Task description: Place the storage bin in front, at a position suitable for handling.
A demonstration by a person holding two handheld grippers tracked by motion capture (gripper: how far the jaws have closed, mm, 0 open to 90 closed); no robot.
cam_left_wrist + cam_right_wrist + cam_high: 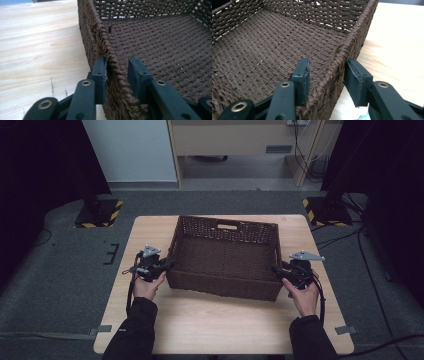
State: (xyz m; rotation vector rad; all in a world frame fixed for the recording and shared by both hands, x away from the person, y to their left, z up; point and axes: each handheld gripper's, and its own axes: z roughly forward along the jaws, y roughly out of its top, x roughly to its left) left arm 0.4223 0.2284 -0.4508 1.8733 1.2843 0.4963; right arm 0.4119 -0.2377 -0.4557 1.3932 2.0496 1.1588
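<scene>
The dark brown rectangular woven wicker basket [225, 257] sits at the centre of the light wooden table [220, 330], its long axis running left to right across the frame and its open side up. The left gripper [167, 266] straddles the basket's left wall with its jaws parted, the outer pad touching the weave and the inner one standing off. The right gripper [276, 270] straddles the right wall, both pads clear of it.

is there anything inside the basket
No, the basket holds nothing; the high view shows bare woven floor from wall to wall.
</scene>
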